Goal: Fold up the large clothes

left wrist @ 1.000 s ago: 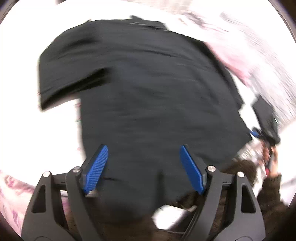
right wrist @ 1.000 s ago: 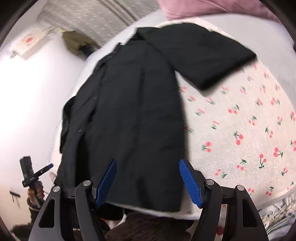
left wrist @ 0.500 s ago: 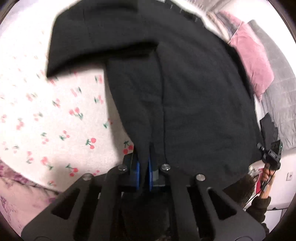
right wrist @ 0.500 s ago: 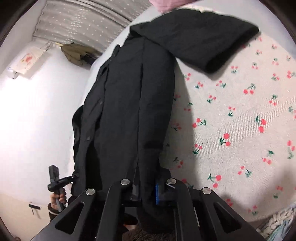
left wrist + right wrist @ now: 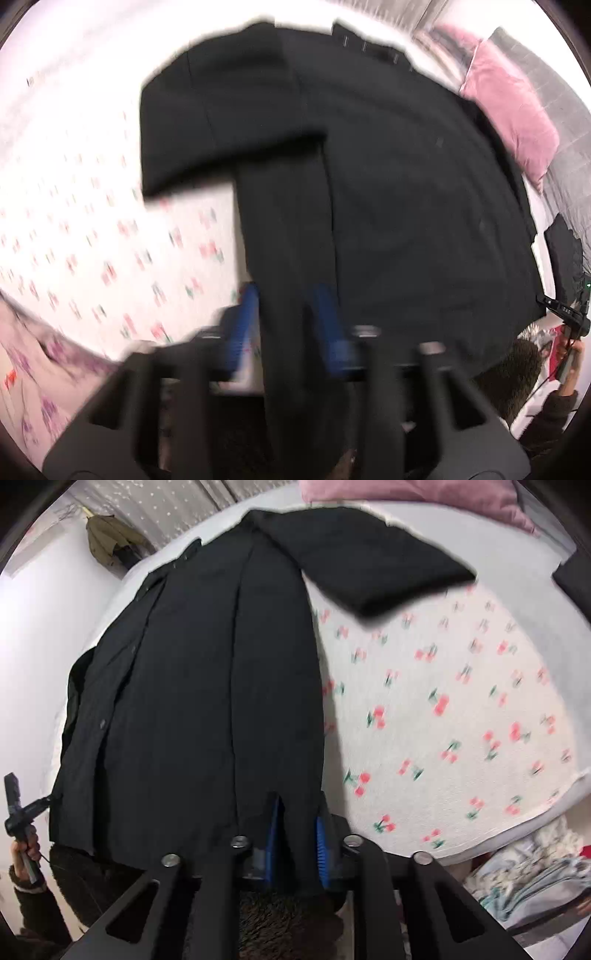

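Observation:
A large black coat (image 5: 388, 192) lies spread on a bed with a cherry-print cover (image 5: 85, 236); it also shows in the right wrist view (image 5: 207, 686). Its sleeve (image 5: 221, 122) stretches out to the left in the left wrist view, and the other sleeve (image 5: 369, 565) to the right in the right wrist view. My left gripper (image 5: 286, 317) has its blue pads a little apart around a fold of the coat's hem. My right gripper (image 5: 295, 830) likewise has its pads a little apart around the hem at the other corner.
A pink pillow (image 5: 513, 110) lies at the bed's head. A grey blanket (image 5: 569, 147) is beside it. An olive garment (image 5: 110, 535) hangs by the wall. Crumpled bedding (image 5: 528, 871) lies beside the bed at lower right.
Both grippers closed on the coat's hem between one second and half a second ago. Since then both pairs of pads have parted a little, with cloth still between them.

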